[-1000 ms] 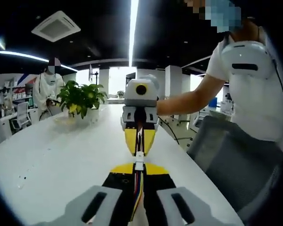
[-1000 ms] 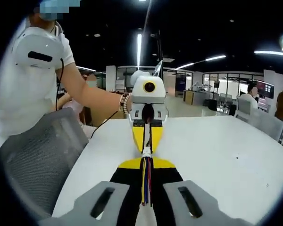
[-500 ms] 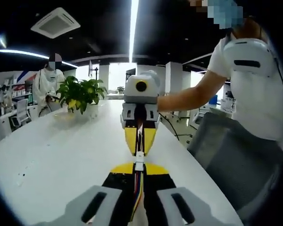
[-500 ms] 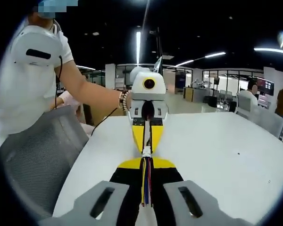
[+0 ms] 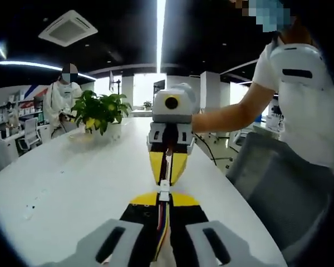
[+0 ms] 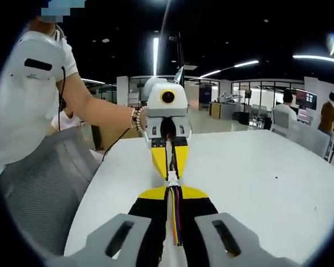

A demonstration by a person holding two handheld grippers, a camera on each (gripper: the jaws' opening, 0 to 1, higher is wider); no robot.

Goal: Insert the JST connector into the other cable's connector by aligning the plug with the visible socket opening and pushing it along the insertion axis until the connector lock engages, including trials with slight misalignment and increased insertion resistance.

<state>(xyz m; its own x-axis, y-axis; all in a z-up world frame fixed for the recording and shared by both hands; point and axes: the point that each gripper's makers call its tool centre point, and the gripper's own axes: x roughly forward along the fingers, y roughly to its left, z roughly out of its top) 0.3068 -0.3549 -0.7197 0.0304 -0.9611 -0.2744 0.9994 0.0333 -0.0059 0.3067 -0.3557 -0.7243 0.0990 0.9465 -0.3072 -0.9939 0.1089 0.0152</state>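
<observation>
Your left gripper (image 5: 163, 201) and right gripper (image 6: 173, 196) each pinch a multicoloured cable (image 5: 163, 219), tips facing above the white table (image 5: 72, 178); the white JST connector (image 6: 172, 179) sits between them, seemingly mated.

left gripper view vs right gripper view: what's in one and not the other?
Left gripper view alone: a potted plant on the white table and a ceiling air vent.
Right gripper view alone: seated people at far desks.
Both: the two grippers nose to nose, left gripper and right gripper, each shut on its wire bundle, the white connector between the yellow tips, and a grey mesh chair.
</observation>
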